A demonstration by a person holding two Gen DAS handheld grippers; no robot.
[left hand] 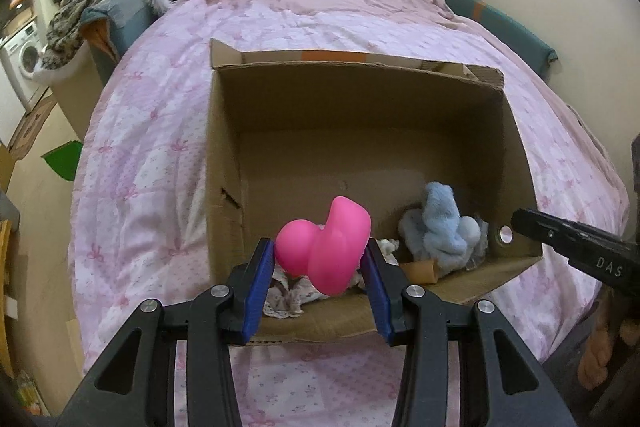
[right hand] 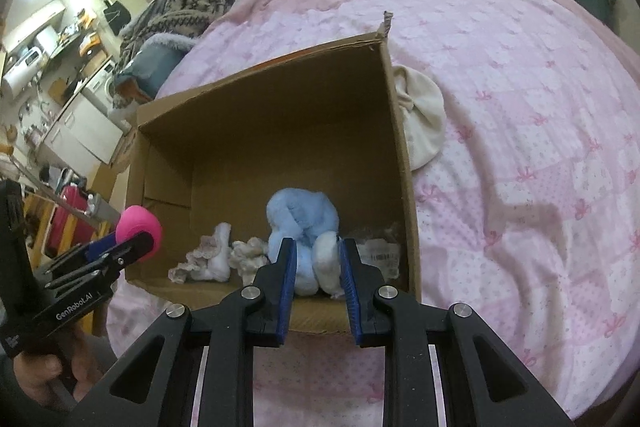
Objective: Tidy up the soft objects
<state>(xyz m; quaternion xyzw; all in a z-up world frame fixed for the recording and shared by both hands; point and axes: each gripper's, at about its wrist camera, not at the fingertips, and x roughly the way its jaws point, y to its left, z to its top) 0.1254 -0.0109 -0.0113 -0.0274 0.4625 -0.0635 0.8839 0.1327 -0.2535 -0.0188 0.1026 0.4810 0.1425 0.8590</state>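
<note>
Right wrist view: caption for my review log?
Right gripper holds blue plush toy over open cardboard box on pink bed.

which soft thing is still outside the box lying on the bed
The cream cloth bundle, against the cardboard box's outer right wall; the others are inside or held by grippers.

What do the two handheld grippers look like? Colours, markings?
Both the left gripper and the right gripper have matte black angular frames, silver round pivot bolts and blue ribbed pads on the jaws. White "GenRobot.AI" lettering marks the left; "DAS" shows on the right.
</note>
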